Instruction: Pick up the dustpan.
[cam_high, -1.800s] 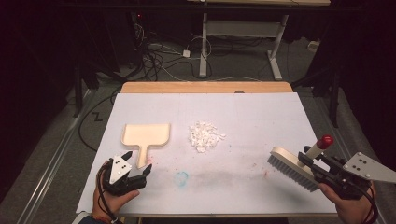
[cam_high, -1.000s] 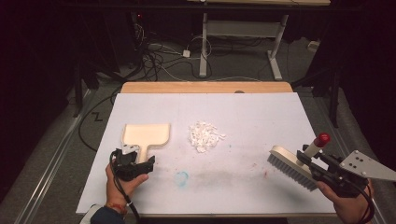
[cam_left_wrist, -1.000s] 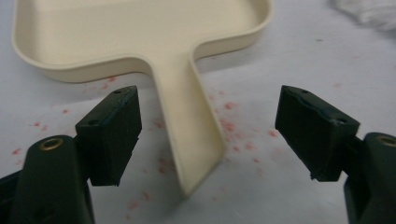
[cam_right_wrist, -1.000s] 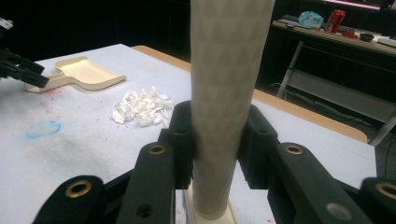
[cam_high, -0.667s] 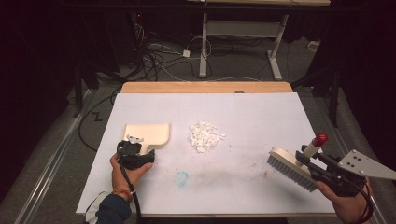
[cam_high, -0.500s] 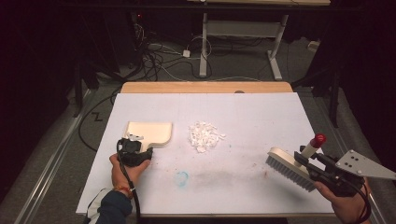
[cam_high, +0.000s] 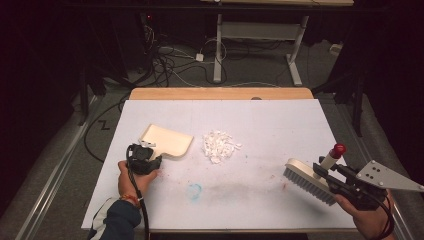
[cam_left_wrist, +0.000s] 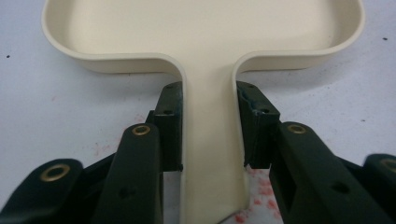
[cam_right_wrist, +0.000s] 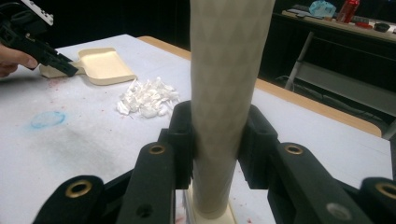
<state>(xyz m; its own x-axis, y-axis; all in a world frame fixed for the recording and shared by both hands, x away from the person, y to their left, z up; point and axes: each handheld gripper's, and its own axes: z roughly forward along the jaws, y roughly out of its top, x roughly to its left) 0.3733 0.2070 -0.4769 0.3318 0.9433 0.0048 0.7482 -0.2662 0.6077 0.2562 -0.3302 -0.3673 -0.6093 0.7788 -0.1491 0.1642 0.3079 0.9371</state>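
Blue smudge (cam_high: 194, 190): nearest your edge of the white table (cam_high: 280, 125), between your two hands.
Left gripper (cam_left_wrist: 211, 135): your jaws have just been closing and now clamp the cream dustpan (cam_high: 166, 141) handle, one pad on each side.
Right gripper (cam_right_wrist: 217, 140): clenched on the brush (cam_high: 311, 180) handle, bristles down on the table.
Paper scraps (cam_high: 219, 146): just right of the dustpan, nothing between.

Cream dustpan (cam_high: 167, 140) flat – brush (cam_high: 309, 181) tilted, right
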